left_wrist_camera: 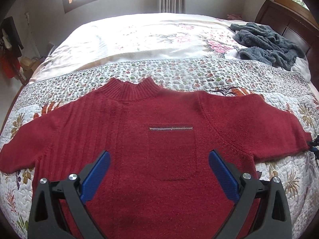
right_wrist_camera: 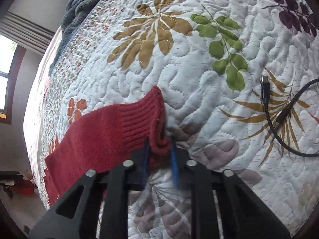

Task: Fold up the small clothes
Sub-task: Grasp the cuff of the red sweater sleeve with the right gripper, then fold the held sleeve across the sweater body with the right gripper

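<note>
Right gripper (right_wrist_camera: 159, 149) clenched on the ribbed cuff (right_wrist_camera: 147, 119) of the red sweater's sleeve, blue pads pinching a bunched fold of knit just off the quilt (right_wrist_camera: 199, 29); probably lifting the cuff slightly, though the close, blurred view makes that hard to confirm. Left gripper (left_wrist_camera: 159, 171) released, jaws spread wide, hovering over the lower chest of the red sweater (left_wrist_camera: 139, 139) with the chest pocket (left_wrist_camera: 171, 151) between the pads and nothing held. Sweater spread flat and face up on the quilt, collar (left_wrist_camera: 130, 90) pointing away from the left gripper toward the far side of the bed, hem end nearest it; body axis running collar to hem, sleeves stretched out crosswise to either side of the collar. Held sleeve running long from the cuff back toward the sweater's body, so the coming fold, by the look of it, means carrying the cuff inward along that axis toward the pocket. Right gripper nearer that sleeve end; left gripper nearer the body, placed to pin it. Beyond the sweater's collar, a grey fleecy garment (left_wrist_camera: 267, 41) heaped near the headboard; beside the held cuff, a black cable (right_wrist_camera: 279, 123) lying loose on the quilt.
</note>
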A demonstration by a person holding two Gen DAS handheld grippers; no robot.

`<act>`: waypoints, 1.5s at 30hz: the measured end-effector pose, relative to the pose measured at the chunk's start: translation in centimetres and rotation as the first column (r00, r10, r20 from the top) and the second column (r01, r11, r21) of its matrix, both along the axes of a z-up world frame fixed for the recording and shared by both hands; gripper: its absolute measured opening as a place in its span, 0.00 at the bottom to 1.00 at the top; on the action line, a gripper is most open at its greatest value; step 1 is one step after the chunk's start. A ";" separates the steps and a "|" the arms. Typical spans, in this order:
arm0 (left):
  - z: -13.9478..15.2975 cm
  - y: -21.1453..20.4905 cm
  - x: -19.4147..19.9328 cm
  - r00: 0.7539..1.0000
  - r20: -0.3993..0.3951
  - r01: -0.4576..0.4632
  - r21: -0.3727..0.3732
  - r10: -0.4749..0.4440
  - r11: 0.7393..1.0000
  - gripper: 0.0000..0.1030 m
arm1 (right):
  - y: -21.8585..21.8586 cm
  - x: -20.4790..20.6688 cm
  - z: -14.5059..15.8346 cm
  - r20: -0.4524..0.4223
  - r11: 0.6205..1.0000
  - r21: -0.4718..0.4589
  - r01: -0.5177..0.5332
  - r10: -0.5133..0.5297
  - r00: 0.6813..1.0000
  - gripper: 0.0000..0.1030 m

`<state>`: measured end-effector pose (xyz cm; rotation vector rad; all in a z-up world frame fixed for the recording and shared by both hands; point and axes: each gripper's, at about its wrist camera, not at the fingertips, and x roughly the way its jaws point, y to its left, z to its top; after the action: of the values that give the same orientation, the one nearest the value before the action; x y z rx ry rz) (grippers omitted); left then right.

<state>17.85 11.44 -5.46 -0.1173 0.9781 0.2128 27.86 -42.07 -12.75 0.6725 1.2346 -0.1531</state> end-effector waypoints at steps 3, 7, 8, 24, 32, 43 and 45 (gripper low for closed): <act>0.0 0.4 -0.6 1.000 0.002 -0.001 0.008 0.001 1.000 0.96 | -0.5 -0.1 1.9 0.038 0.998 -0.066 0.014 -0.012 0.999 0.10; -0.1 1.2 -1.3 1.000 0.004 -0.012 0.015 0.012 1.000 0.96 | -1.5 0.1 4.0 0.089 0.988 -0.142 0.067 -0.055 0.995 0.10; -0.2 1.4 -1.3 1.000 0.002 -0.015 0.017 0.015 1.000 0.96 | -1.3 0.4 3.8 0.077 0.985 -0.161 0.061 -0.049 0.996 0.10; -1.7 6.0 -3.0 0.995 -0.035 -0.091 0.013 0.091 0.996 0.96 | 11.6 0.9 7.6 0.176 0.949 -0.272 -0.161 0.214 0.961 0.10; -1.8 8.1 -3.8 0.993 -0.039 -0.112 -0.013 0.112 0.994 0.96 | 26.9 -0.8 8.7 0.211 0.869 -0.249 -0.428 0.480 0.852 0.09; -1.6 11.4 -4.8 0.989 -0.036 -0.145 -0.030 0.144 0.989 0.96 | 41.3 -3.3 7.5 0.222 0.756 -0.206 -0.621 0.654 0.723 0.10; -1.7 11.9 -4.9 0.988 -0.036 -0.152 -0.035 0.151 0.988 0.96 | 43.4 -3.6 6.8 0.214 0.739 -0.186 -0.648 0.674 0.707 0.09</act>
<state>12.95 23.38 -7.13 -0.2233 1.0073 0.3366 24.28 1.33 -5.95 0.1163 1.1247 0.4719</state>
